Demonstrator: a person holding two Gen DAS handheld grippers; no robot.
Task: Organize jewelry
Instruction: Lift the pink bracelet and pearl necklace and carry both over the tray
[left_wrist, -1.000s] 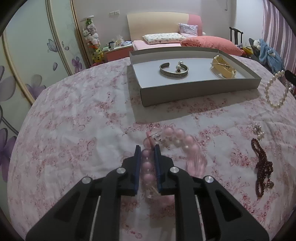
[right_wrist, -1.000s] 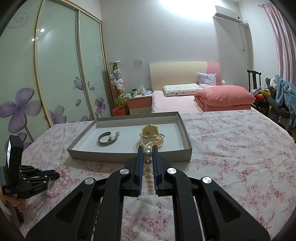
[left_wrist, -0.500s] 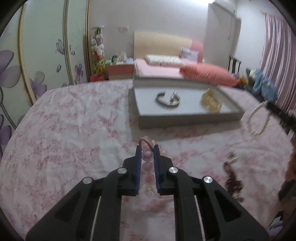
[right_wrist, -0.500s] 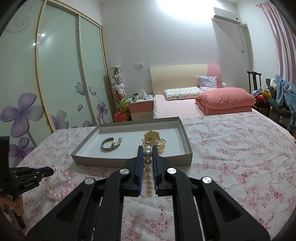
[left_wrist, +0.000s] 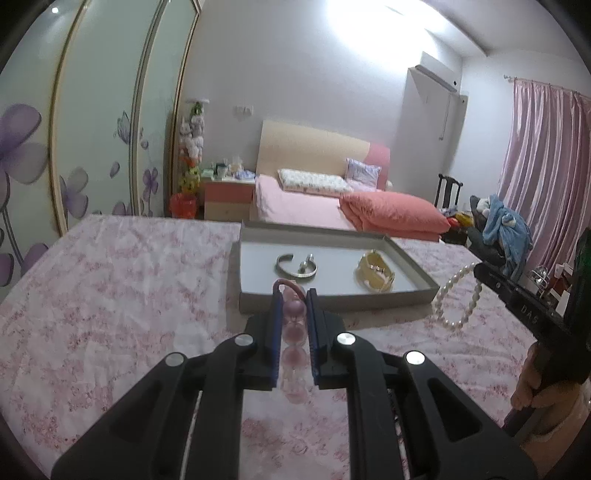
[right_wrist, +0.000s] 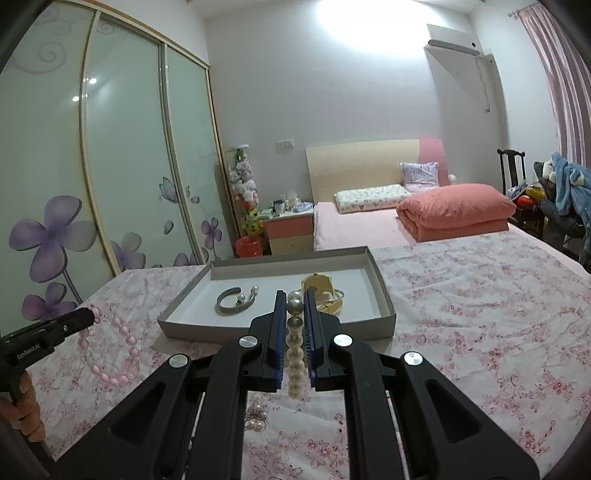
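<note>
2 claws are in view, each clamped on a string of beads above a surface covered with a pink floral cloth (left_wrist: 110, 295). The left claw (left_wrist: 293, 295) is closed on a pink bead bracelet (left_wrist: 294, 314): in its own view the beads sit squeezed in a row between the blue pads, and in the right wrist view the rest of the loop (right_wrist: 110, 354) hangs from the claw tip down toward the cloth. The right claw (right_wrist: 294, 295) is closed on a white pearl bracelet (right_wrist: 295, 332), its pearls lined up between the pads; from the left wrist view the pearl loop (left_wrist: 456, 299) dangles clear of the cloth, to the right of the tray.

A shallow grey tray (left_wrist: 332, 299) lies on the cloth ahead of both claws. Inside it are 2 pieces, apart from each other: a silver cuff bangle (left_wrist: 296, 266) with pearl ends on the left and a wide gold bangle (left_wrist: 375, 275) on the right. A small pearl ornament (right_wrist: 256, 419) lies on the cloth beneath the right claw, partly hidden by it. A person's hand (left_wrist: 532, 387) grips the right claw's handle, and fingers (right_wrist: 26, 410) show at the left claw's handle.
</note>
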